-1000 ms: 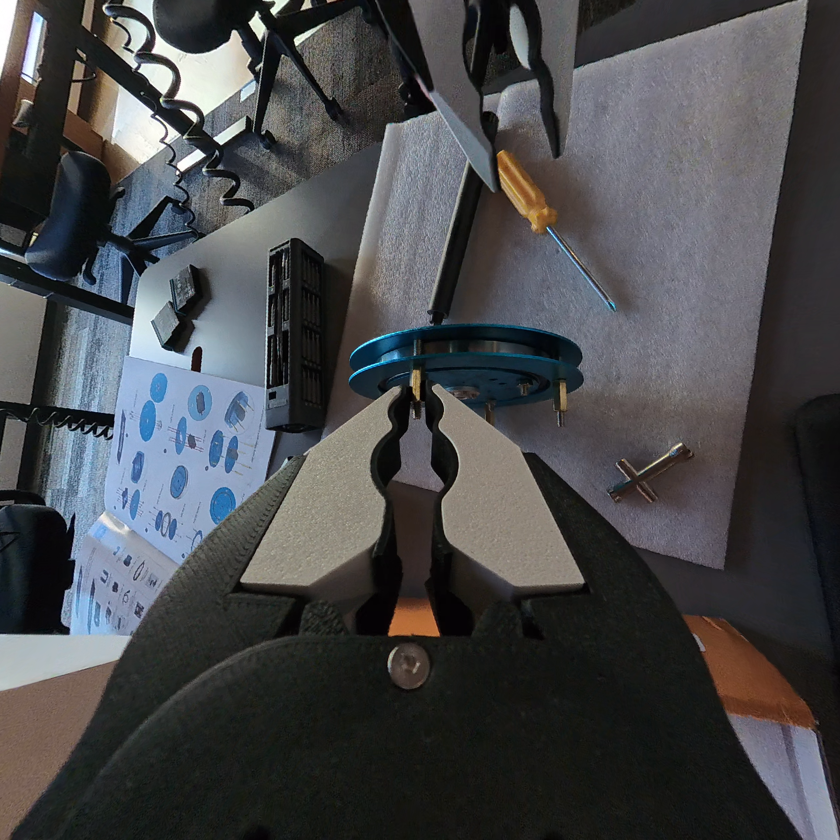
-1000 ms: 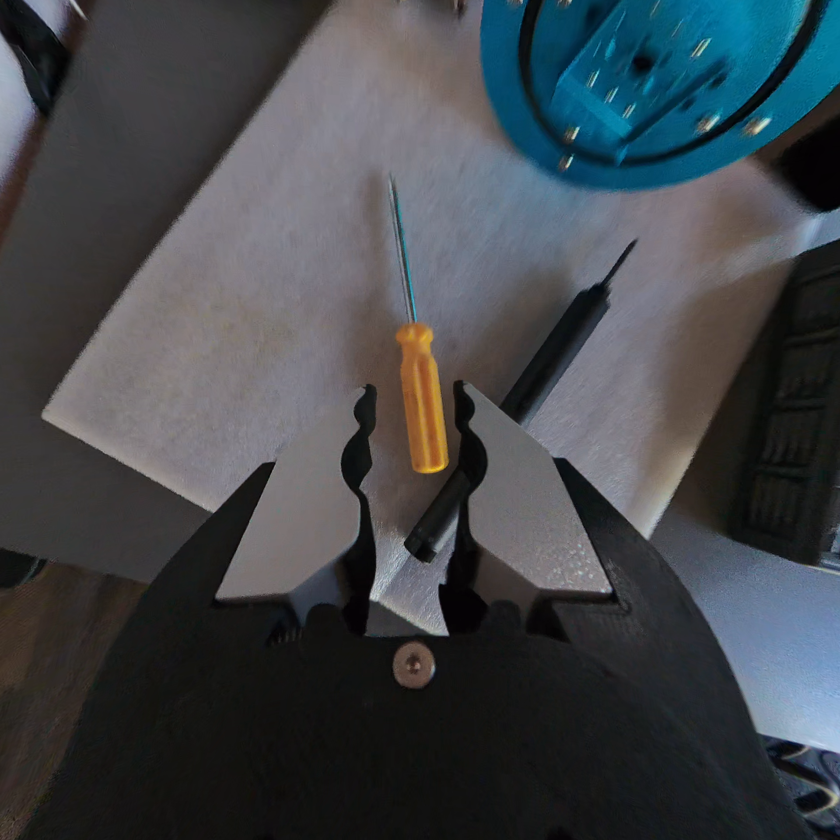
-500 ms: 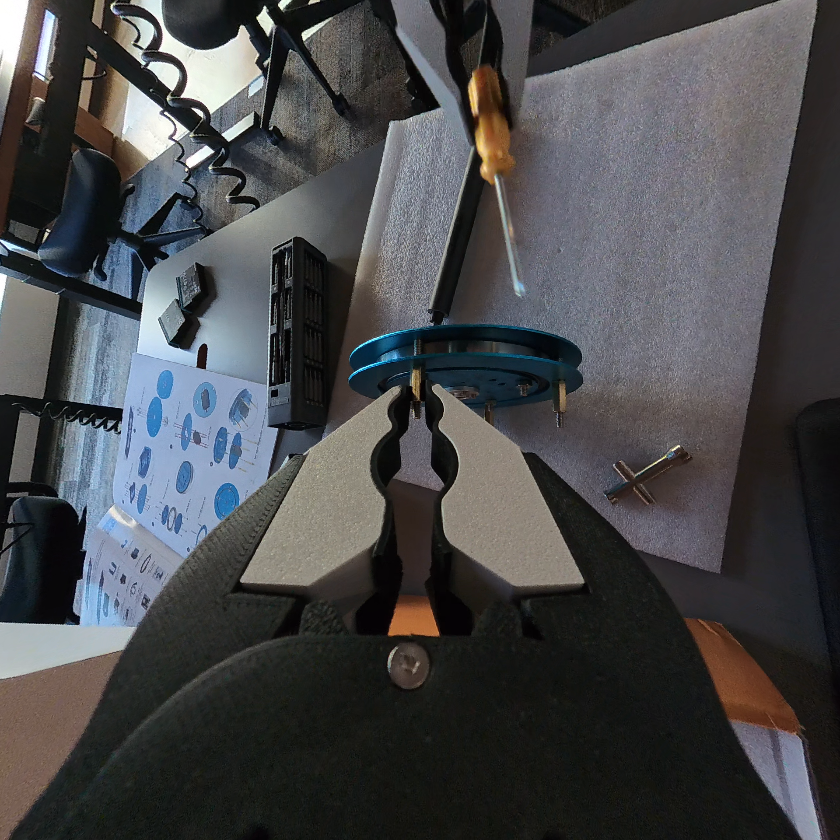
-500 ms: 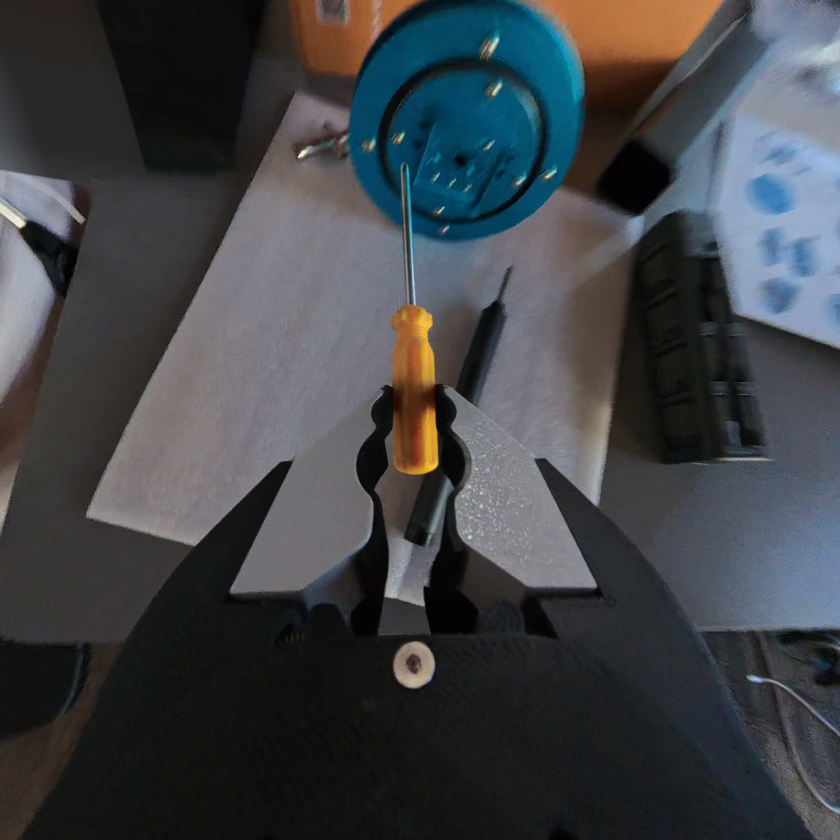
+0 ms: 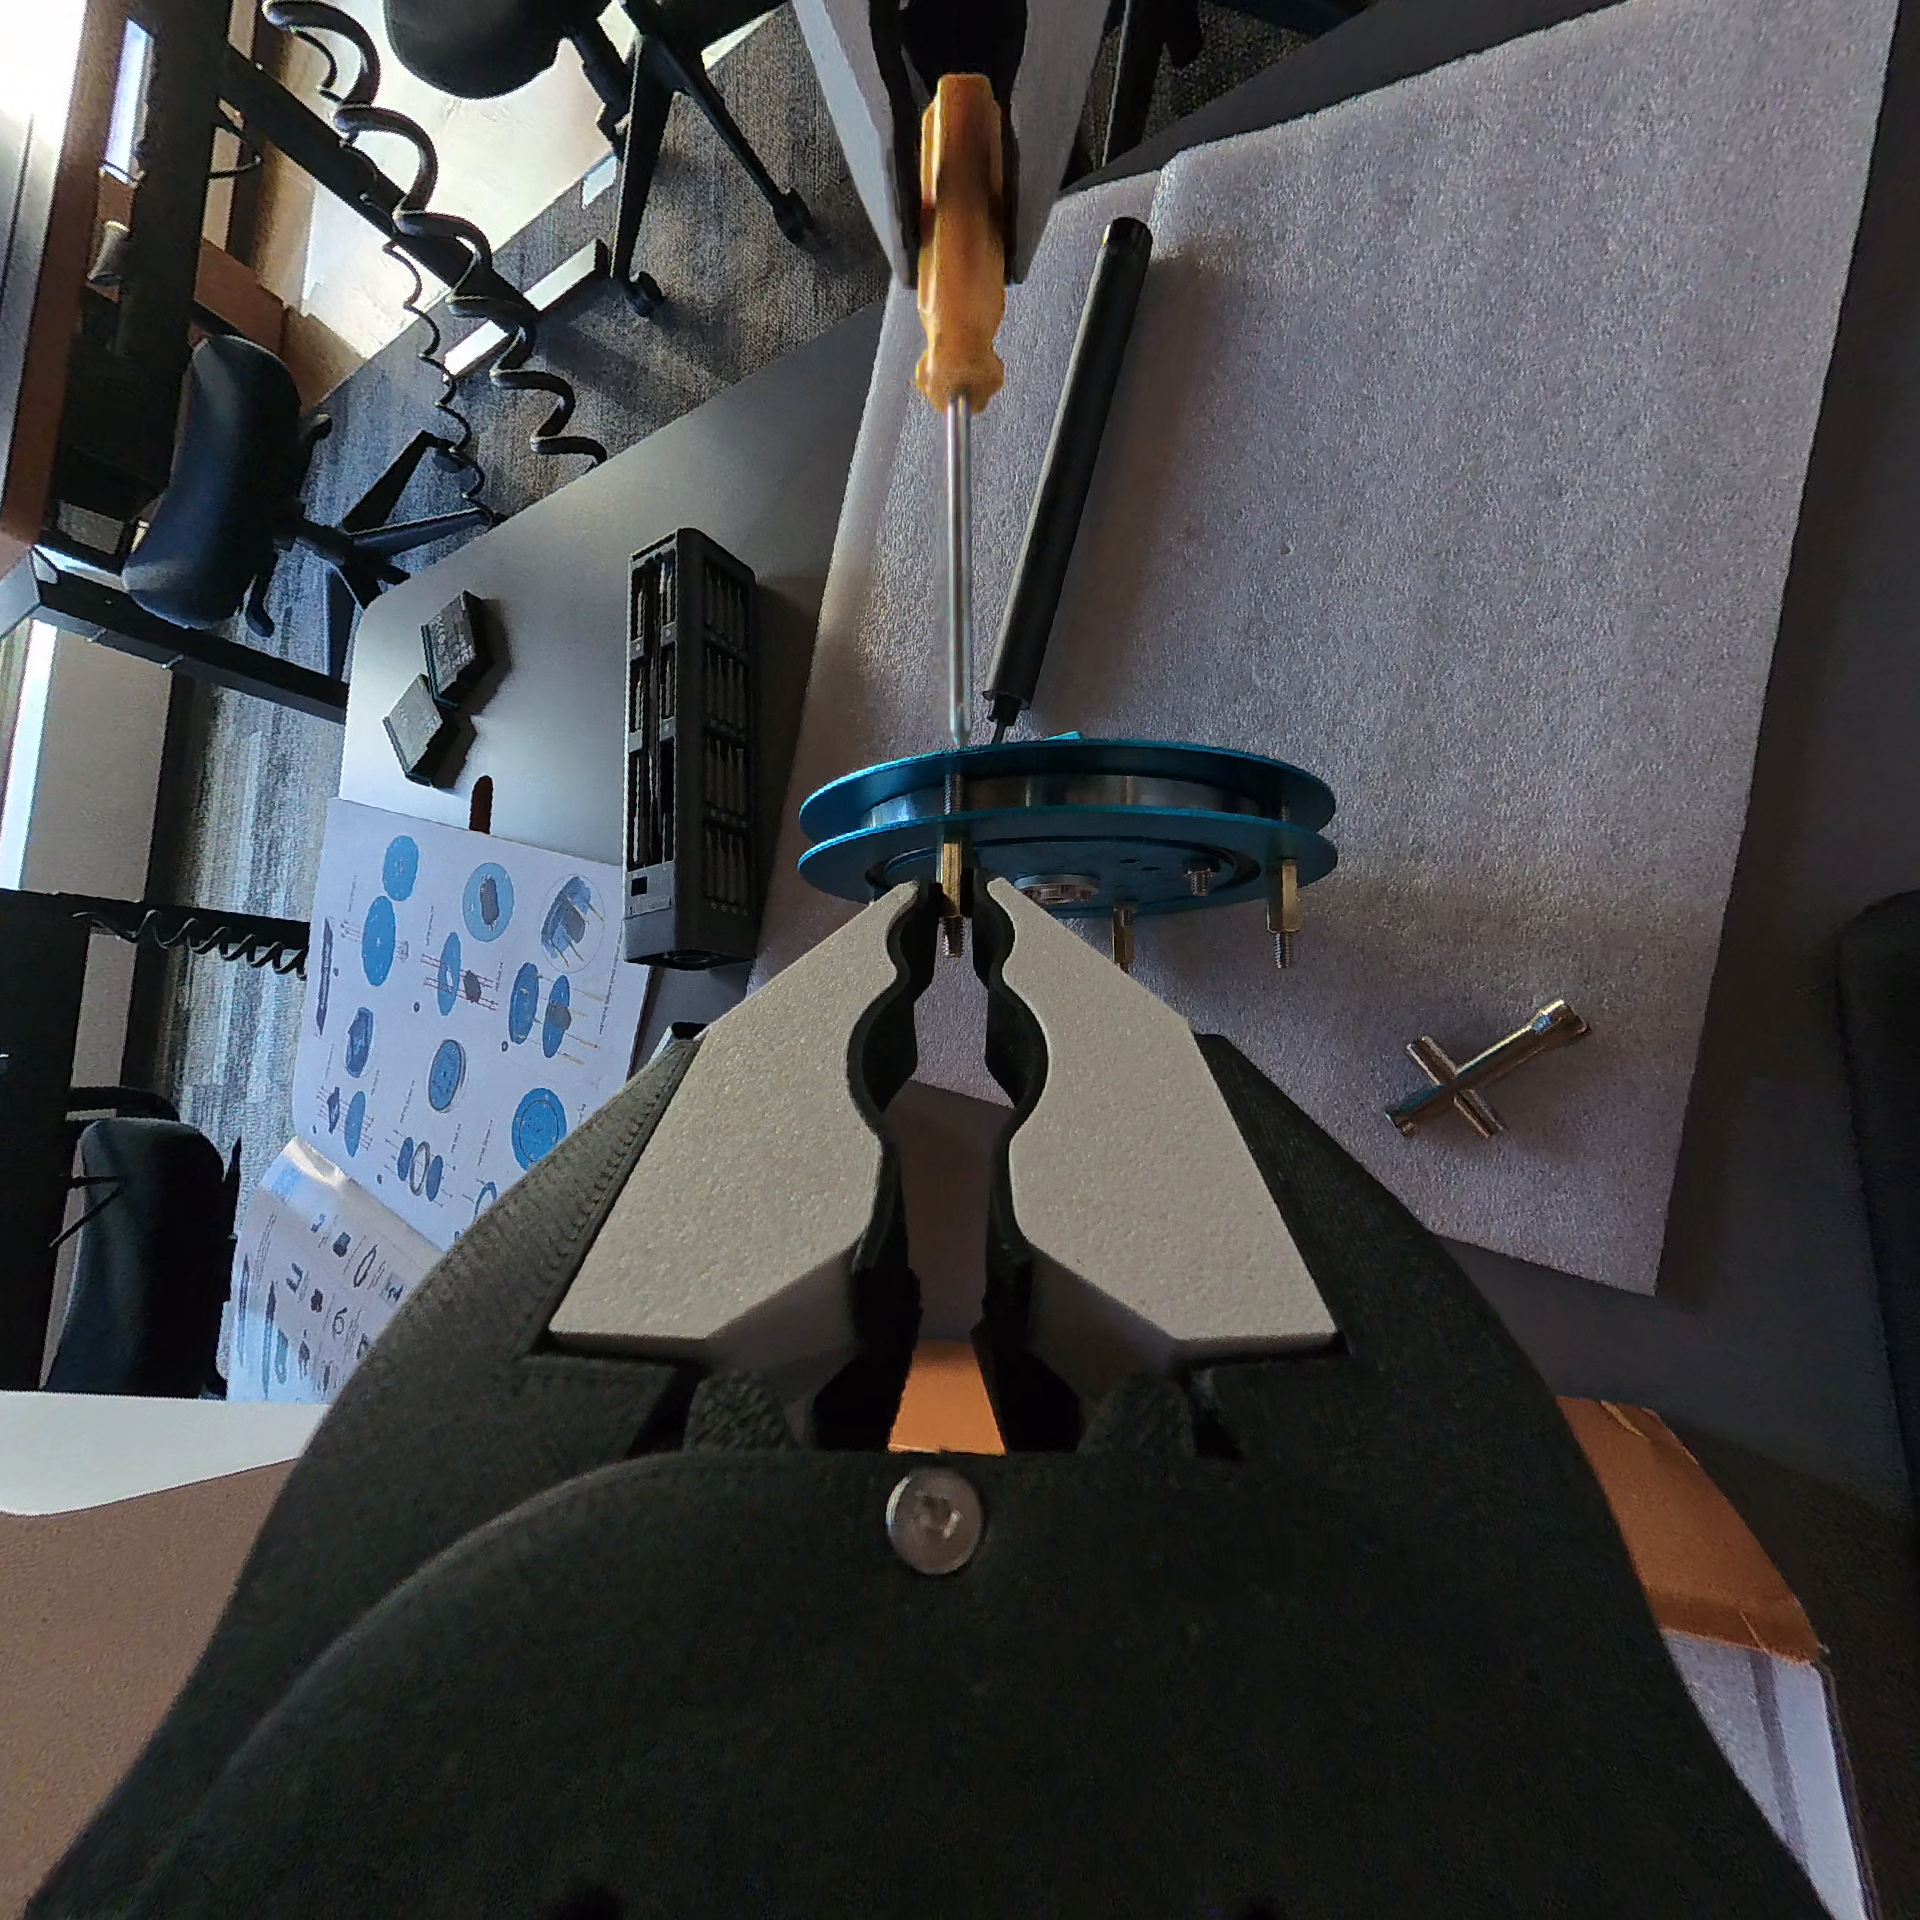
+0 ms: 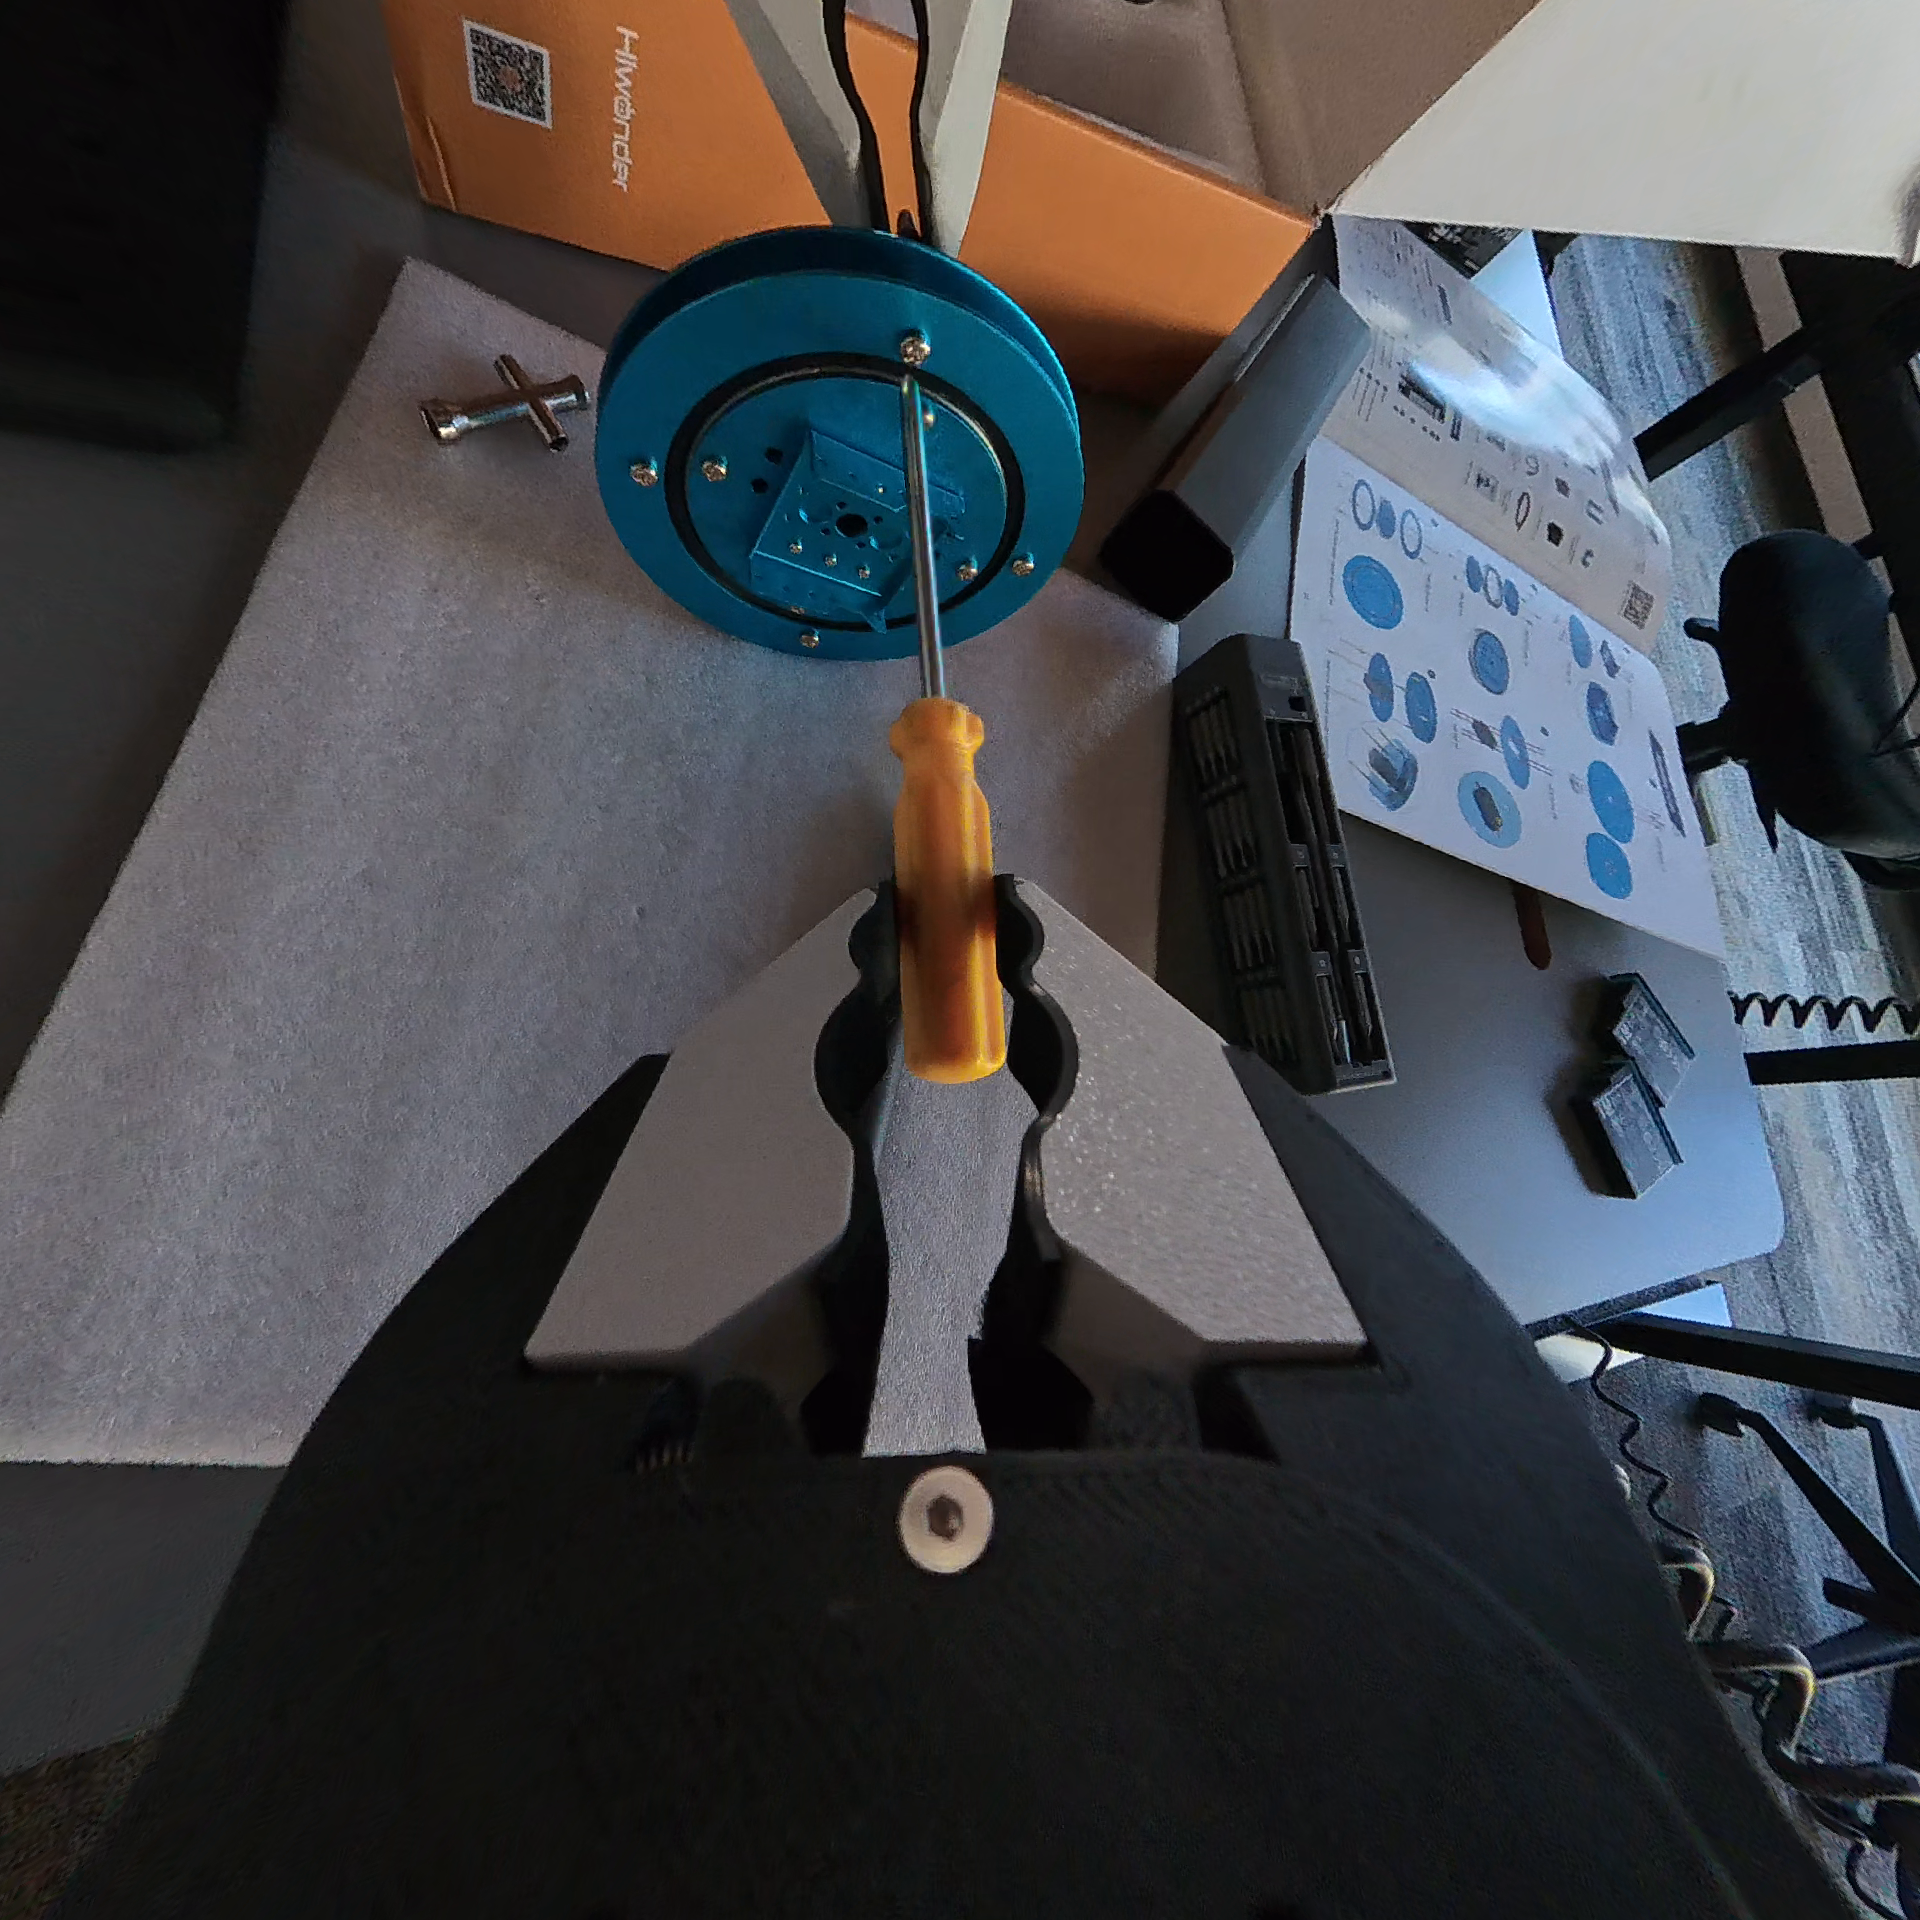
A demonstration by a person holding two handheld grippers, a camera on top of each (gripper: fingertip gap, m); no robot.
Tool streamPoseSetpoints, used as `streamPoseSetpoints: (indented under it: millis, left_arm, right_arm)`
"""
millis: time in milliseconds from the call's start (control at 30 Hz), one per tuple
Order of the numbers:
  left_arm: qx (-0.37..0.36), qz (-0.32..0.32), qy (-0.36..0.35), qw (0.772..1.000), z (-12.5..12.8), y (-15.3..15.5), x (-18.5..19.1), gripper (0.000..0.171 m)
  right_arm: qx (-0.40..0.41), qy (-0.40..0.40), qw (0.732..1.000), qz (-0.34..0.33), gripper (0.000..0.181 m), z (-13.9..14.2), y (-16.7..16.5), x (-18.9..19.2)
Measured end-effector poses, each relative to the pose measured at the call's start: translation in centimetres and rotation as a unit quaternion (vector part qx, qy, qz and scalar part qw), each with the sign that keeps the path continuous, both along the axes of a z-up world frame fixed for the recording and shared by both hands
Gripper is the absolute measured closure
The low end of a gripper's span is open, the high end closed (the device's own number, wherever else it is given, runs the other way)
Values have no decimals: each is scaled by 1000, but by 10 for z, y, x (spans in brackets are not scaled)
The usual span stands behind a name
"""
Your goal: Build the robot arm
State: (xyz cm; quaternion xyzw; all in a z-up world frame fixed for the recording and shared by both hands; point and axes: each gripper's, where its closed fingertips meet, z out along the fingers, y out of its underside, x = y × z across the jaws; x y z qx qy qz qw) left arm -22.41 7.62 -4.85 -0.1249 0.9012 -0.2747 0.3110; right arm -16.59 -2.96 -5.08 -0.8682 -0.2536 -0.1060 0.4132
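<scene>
Meanwhile, the left tool (image 5: 951,904) pinches a brass standoff (image 5: 950,871) under the blue disc assembly (image 6: 840,457), holding it on edge above the foam mat (image 6: 436,852). The right tool (image 6: 948,902) clamps an orange screwdriver (image 6: 948,883), its tip seemingly seated on a rim screw (image 6: 913,350). A cross wrench (image 6: 506,403) lies nearby.
</scene>
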Motion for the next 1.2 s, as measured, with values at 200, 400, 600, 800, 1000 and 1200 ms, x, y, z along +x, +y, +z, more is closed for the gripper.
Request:
streamPoseSetpoints:
  millis: [200, 400, 600, 800, 1000, 1200]
  left_arm:
    - [8, -4, -2, 1000, 0, -1, 1, 167]
    - [10, -4, -4, 1000, 0, -1, 0, 167]
    - [11, -4, -5, 1000, 0, -1, 0, 167]
    - [15, -6, -8, 1000, 0, -1, 0, 167]
    - [15, -8, -10, 1000, 0, -1, -1, 167]
    - [16, -9, -11, 1000, -1, -1, -1, 167]
  right_arm:
    - [1, -6, 1000, 2, 164, 1, 3, -1]
    - [7, -6, 1000, 1, 164, 6, 1, -1]
    - [2, -15, 1000, 2, 164, 5, 2, -1]
    - [-2, -13, 1000, -2, 164, 5, 2, 0]
    - [-4, -17, 1000, -4, 164, 5, 3, 1]
    - [-9, -28, 1000, -9, 164, 4, 4, 5]
